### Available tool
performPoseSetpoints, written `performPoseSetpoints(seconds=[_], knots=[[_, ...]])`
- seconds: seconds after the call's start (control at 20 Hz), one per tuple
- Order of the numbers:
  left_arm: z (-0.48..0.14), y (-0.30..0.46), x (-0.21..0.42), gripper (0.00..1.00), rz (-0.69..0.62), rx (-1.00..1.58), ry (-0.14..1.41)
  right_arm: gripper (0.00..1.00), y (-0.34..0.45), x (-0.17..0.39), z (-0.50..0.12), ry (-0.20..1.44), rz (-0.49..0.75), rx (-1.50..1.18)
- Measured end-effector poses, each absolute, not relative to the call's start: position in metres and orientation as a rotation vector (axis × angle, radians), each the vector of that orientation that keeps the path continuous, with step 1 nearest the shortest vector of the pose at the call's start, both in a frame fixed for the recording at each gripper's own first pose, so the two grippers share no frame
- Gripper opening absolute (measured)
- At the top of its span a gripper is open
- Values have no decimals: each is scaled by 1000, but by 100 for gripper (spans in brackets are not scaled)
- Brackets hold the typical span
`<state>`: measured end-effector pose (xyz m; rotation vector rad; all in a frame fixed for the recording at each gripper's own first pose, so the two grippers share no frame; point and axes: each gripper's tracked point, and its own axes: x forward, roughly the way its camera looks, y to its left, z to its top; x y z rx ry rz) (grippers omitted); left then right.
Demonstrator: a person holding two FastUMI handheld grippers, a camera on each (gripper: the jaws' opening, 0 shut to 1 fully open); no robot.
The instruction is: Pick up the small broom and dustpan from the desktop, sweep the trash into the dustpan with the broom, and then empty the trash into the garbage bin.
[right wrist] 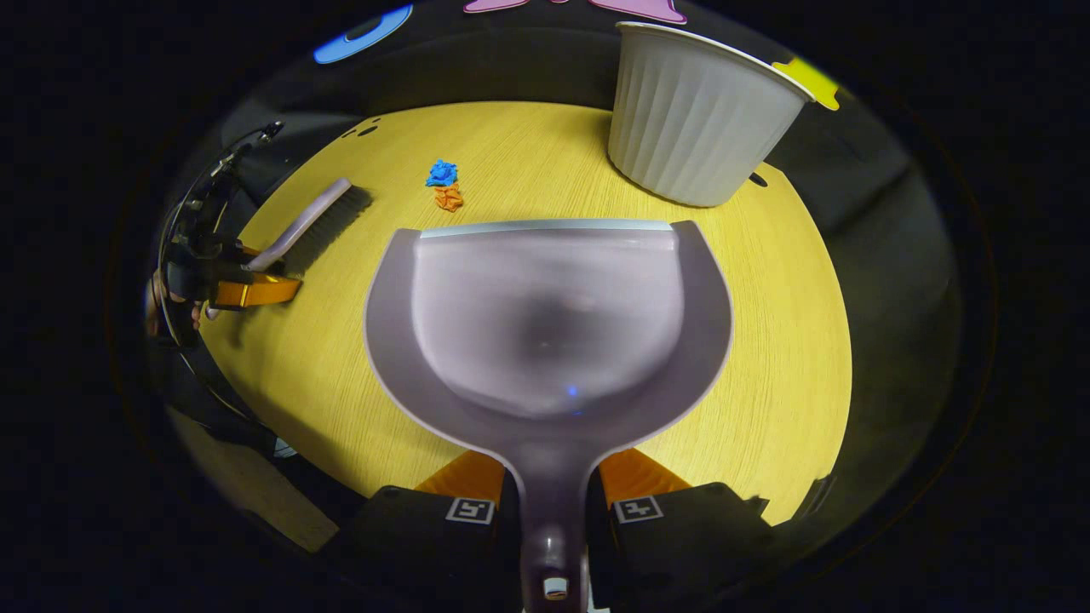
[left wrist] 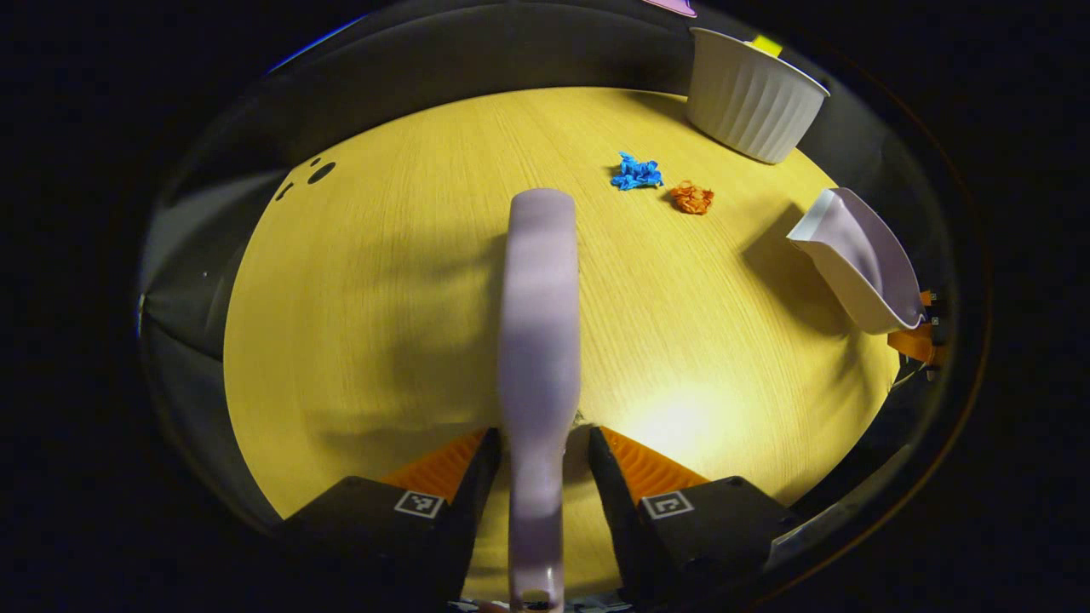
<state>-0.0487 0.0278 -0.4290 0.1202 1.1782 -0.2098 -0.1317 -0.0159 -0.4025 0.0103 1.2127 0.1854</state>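
The left tongs (left wrist: 536, 455) pinched the handle of the small broom (left wrist: 538, 323), which ran forward above the desk (left wrist: 358, 323), bristles downward and ready for a stroke. The right tongs (right wrist: 552, 502) were pressed on the stem of the dustpan (right wrist: 549, 315), its open lip facing two scraps of trash: a blue wad (right wrist: 441, 173) and, touching it, an orange wad (right wrist: 448, 197). Both tools seemed to be lifted clear of the desk, so the pick-up looked finished and the sweeping not yet begun. The white ribbed garbage bin (right wrist: 694, 119) stood near the desk's far edge, just beyond the scraps, handy for emptying later. Broom and pan flanked the trash, apparently so one could push toward the other.
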Motion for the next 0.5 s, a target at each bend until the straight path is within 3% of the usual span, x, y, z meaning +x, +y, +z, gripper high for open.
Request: performPoseSetpoints(seconds=[0.15, 0.2, 0.3, 0.5], knots=[[-430, 23, -48, 57, -220, 123, 1183, 36, -17, -133, -402, 1217, 187, 11], [-431, 22, -49, 45, -223, 128, 1180, 36, -17, -133, -402, 1216, 190, 11], [-428, 24, -49, 33, -232, 142, 1182, 36, -16, -134, -400, 1216, 200, 8], [-412, 34, -29, 28, -208, 185, 1105, 36, -15, -140, -395, 1235, 247, -55]])
